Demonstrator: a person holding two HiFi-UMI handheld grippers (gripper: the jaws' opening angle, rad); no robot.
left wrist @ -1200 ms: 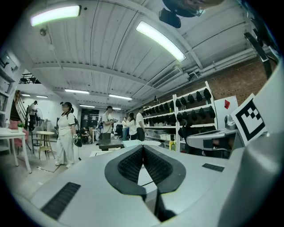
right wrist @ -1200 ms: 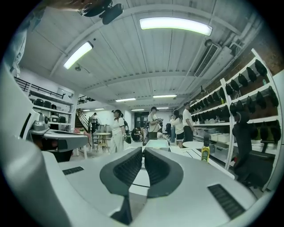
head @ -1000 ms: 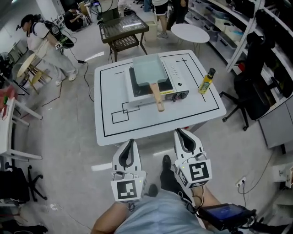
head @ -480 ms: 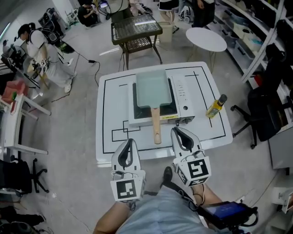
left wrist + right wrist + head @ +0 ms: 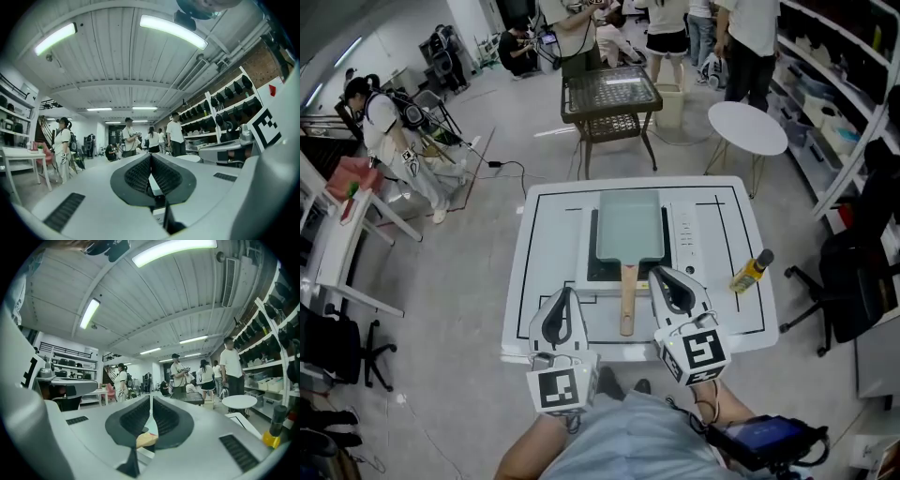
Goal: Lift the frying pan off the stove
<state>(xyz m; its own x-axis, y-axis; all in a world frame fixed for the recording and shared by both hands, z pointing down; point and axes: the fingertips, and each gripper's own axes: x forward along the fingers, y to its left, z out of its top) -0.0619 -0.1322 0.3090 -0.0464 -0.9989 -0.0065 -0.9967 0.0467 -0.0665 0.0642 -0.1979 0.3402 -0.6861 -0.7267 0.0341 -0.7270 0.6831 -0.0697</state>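
Note:
A pale green rectangular frying pan (image 5: 630, 225) sits on the portable stove (image 5: 686, 239) in the middle of the white table (image 5: 548, 234). Its wooden handle (image 5: 627, 300) points toward me. My left gripper (image 5: 566, 292) is shut and empty over the table's front edge, left of the handle. My right gripper (image 5: 660, 273) is shut and empty just right of the handle. In the right gripper view the handle's end (image 5: 146, 439) shows low beyond the shut right gripper (image 5: 151, 398). The left gripper view shows the shut left gripper (image 5: 151, 156) aimed across the room.
A yellow bottle with a black cap (image 5: 750, 272) stands at the table's right side, also in the right gripper view (image 5: 275, 427). Beyond the table are a dark mesh table (image 5: 609, 94) and a round white table (image 5: 747, 127). Shelves line the right wall. Several people stand at the back.
The table, stove and pan have drawn nearer in the head view. Both shut grippers, earlier short of the table, now reach over its front edge on either side of the handle.

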